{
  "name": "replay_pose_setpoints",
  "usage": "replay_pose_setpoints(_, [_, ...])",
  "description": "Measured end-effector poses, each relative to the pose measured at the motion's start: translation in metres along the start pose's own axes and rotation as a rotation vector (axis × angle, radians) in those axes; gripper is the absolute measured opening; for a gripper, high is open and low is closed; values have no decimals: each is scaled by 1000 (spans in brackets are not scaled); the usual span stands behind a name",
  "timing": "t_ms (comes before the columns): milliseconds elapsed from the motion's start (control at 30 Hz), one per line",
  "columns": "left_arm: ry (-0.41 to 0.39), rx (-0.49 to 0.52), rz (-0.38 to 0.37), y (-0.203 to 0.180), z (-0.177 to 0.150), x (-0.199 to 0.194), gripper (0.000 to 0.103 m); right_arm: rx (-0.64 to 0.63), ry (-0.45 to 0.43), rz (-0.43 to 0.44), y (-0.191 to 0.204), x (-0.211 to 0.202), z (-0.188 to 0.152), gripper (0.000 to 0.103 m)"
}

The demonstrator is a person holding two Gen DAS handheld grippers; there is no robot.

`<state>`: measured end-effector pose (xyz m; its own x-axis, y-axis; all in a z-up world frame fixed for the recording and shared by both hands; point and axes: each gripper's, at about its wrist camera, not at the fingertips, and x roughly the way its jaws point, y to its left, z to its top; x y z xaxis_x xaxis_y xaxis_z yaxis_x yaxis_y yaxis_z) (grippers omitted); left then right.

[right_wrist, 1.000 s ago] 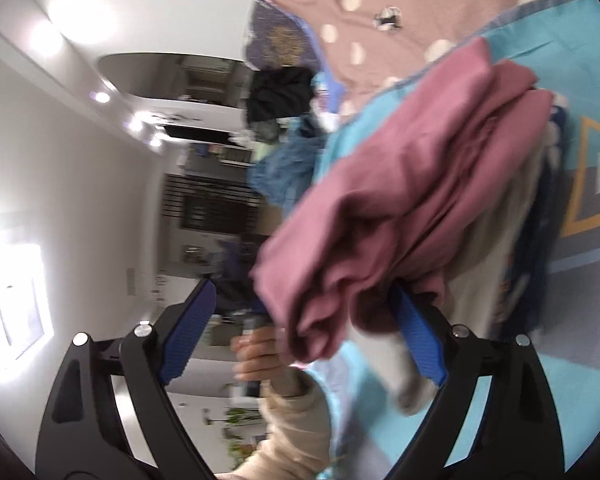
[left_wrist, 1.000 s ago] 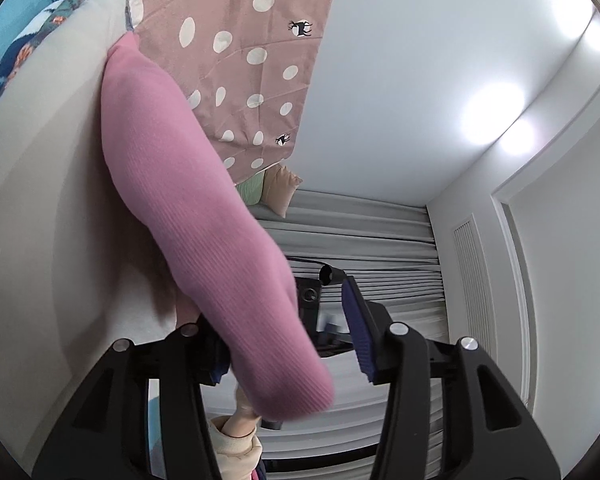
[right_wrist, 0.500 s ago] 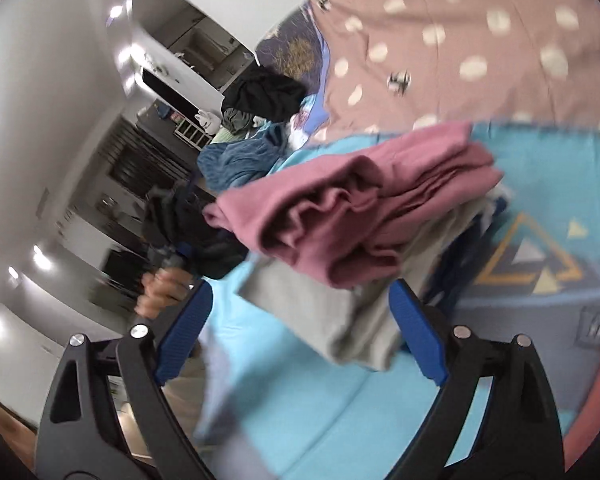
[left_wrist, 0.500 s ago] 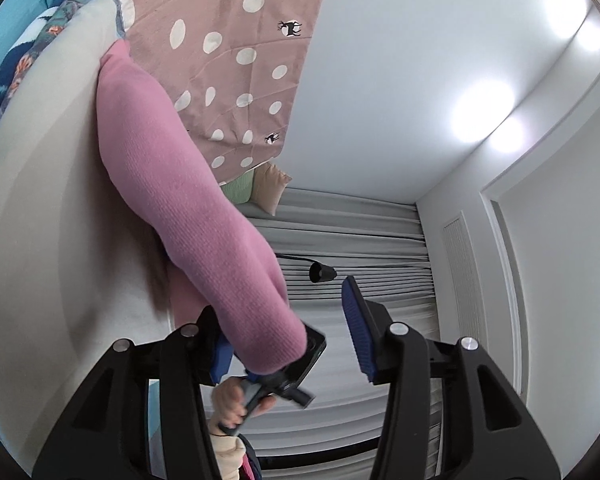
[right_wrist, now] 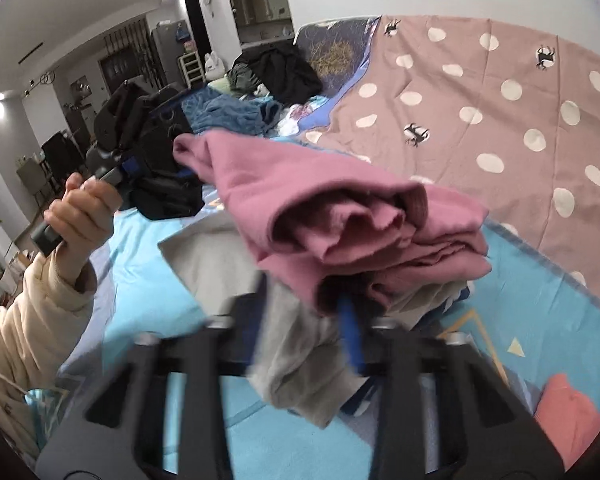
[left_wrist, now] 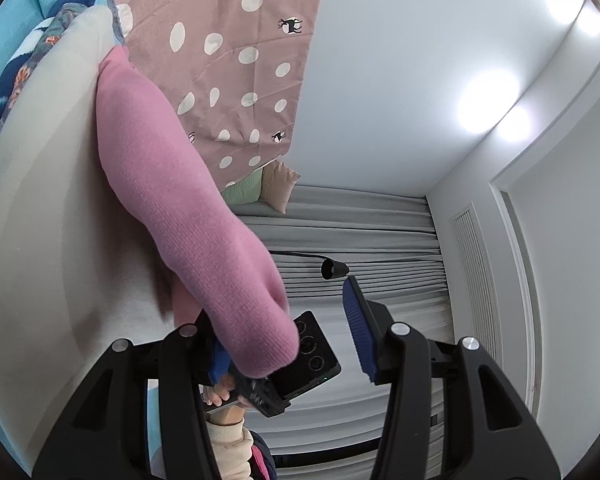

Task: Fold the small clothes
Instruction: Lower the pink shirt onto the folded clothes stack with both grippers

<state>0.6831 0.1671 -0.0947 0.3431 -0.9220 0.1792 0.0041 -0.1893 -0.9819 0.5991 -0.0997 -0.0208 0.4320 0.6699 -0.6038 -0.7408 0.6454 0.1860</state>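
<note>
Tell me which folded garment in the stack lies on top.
The pink garment lies on top, above the beige garment, whose end hangs out toward the right claw. Darker blue fabric shows underneath.

A home: bed with polka-dot sheet (right_wrist: pixel 500 120), grey curtains (left_wrist: pixel 360 240), kitchen doorway (right_wrist: pixel 256 4) behind.

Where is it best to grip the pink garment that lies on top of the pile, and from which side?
Grip the pink garment at its layered open edge, which faces the right gripper, coming in low from the near side. There the folds stack into a thick lip overhanging the grey garment, so, probably, one finger can slide under it.
</note>
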Motion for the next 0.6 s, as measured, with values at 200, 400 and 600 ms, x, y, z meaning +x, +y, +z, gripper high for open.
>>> replay_pose_setpoints(200, [-11,13,12,-3,-4,-6,50,17,-93,53,10,-31,6,4])
replay_pose_setpoints(400, [0,22,58,0,-23,-27,50,-74,-41,63,26,-46,0,4])
replay_pose_setpoints(600, [56,21,94,-1,-67,-60,50,-93,168,5,29,-17,-42,4])
